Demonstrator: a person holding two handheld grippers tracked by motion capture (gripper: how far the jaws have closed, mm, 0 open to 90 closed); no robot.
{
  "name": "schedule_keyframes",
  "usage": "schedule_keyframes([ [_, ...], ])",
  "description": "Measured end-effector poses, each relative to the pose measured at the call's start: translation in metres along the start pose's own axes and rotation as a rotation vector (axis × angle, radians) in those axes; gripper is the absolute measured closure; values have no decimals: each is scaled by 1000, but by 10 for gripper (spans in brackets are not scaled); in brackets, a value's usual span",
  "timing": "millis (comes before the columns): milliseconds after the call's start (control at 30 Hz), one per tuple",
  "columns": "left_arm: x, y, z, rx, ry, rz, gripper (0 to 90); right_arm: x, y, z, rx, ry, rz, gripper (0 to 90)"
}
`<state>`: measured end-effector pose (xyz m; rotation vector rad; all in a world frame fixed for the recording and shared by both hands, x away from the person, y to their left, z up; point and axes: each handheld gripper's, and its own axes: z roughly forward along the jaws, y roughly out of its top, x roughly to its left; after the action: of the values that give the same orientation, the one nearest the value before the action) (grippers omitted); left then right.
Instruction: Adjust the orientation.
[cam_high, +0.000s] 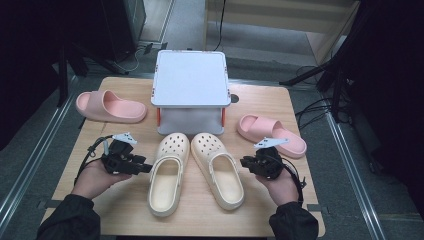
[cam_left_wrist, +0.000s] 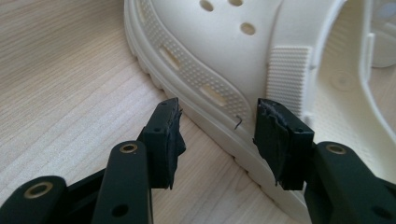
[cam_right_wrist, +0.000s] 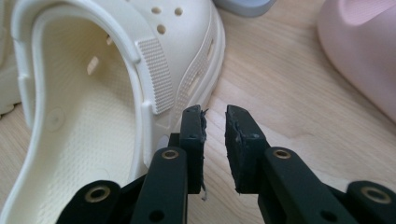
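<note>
Left gripper (cam_left_wrist: 217, 140) was open, jaws straddling the sole edge of the left cream clog (cam_left_wrist: 261, 70), nothing clamped. Right gripper (cam_right_wrist: 215, 140) sat nearly closed on air, the right cream clog (cam_right_wrist: 116, 93) just beside its left jaw. My read: closing the left one there could pinch only the sole lip and slip off. The right one needed opening first, or it would just shove that clog sideways.

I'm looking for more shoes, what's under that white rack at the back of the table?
Under the white rack the front shows a pale grey lower part between orange posts, nothing on it. The top covers the space farther back.
</note>
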<state>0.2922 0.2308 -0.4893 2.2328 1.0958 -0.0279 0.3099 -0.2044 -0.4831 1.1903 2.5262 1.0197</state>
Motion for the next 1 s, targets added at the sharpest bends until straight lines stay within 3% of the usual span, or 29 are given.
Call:
schedule_keyframes([
  [133,2,-1,3,14,1,-8,515,9,2,8,16,-2,-36,761],
  [300,-1,-1,7,34,11,-2,515,10,3,9,19,5,-23,773],
  [1000,-1,-1,9,29,-14,-19,524,43,7,25,35,60,-91,754],
])
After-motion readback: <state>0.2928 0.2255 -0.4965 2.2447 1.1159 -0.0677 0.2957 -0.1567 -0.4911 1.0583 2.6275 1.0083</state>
